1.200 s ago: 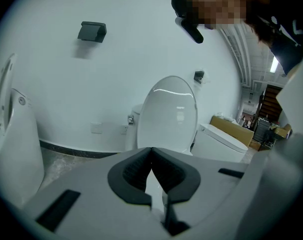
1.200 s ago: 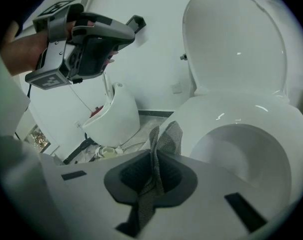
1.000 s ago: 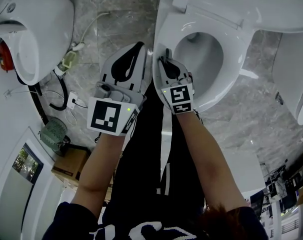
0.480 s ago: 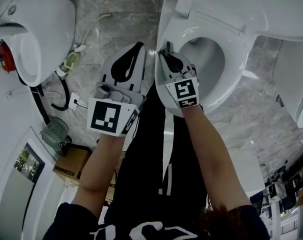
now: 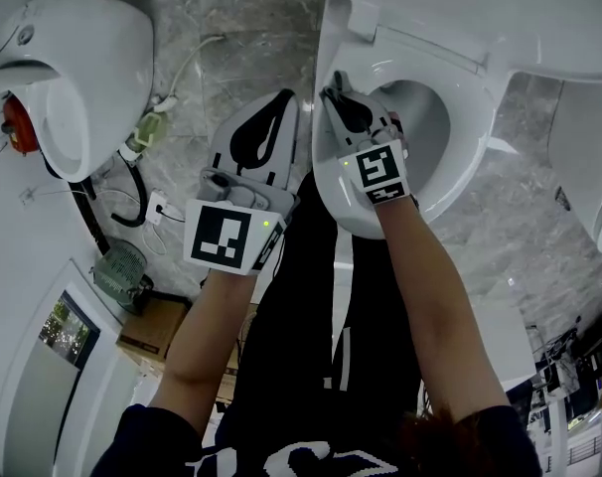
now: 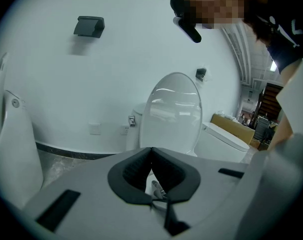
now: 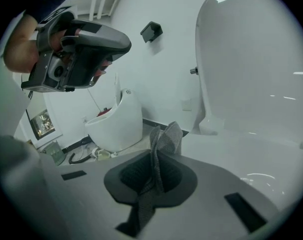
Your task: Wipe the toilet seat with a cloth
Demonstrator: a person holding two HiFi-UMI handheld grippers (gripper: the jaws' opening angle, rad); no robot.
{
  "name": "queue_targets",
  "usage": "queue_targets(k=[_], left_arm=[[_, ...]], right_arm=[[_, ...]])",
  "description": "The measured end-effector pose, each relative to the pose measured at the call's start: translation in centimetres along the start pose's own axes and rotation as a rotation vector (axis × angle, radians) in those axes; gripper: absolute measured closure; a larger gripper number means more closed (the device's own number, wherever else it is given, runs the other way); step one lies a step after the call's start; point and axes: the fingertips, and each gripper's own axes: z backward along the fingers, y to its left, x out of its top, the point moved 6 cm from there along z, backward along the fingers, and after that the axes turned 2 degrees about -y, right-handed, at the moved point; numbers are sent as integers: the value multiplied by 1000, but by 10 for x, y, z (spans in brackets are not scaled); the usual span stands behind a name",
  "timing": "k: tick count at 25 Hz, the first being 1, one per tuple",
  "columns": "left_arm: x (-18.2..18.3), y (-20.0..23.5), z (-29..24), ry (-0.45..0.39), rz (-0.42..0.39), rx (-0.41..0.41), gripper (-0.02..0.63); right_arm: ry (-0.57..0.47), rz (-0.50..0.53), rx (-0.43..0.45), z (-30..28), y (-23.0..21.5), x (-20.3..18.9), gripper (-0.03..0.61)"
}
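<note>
Our right gripper (image 7: 157,153) is clenched on the cloth (image 7: 165,140). We see the cloth as a grey, finely checked weave, pinched into an upright fold. Its crumpled top fans above the jaw tips and a narrow tail hangs below them. Our left gripper (image 6: 151,148) has its jaws pressed together with nothing between, held over the marble floor (image 5: 251,38) beside the toilet. In the head view the right gripper sits over the left rim of the toilet seat (image 5: 467,142); we cannot tell whether the cloth touches it. The lid (image 7: 256,59) stands raised.
</note>
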Motion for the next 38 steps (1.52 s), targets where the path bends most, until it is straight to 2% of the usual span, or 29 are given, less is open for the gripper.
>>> queue_targets(k=[11,30,38], left_arm=[[5,-11,-10,13,-17,-50,603],[5,-17,-25,27,-15,-63,603],[7,-25,-31,16,-11,-68,603]], right_arm=[[-19,44,-25,-4,-18,10,551],[-36,110,-67,-3,-52,19,551],[-38,102,-121,10,-79,20,551]])
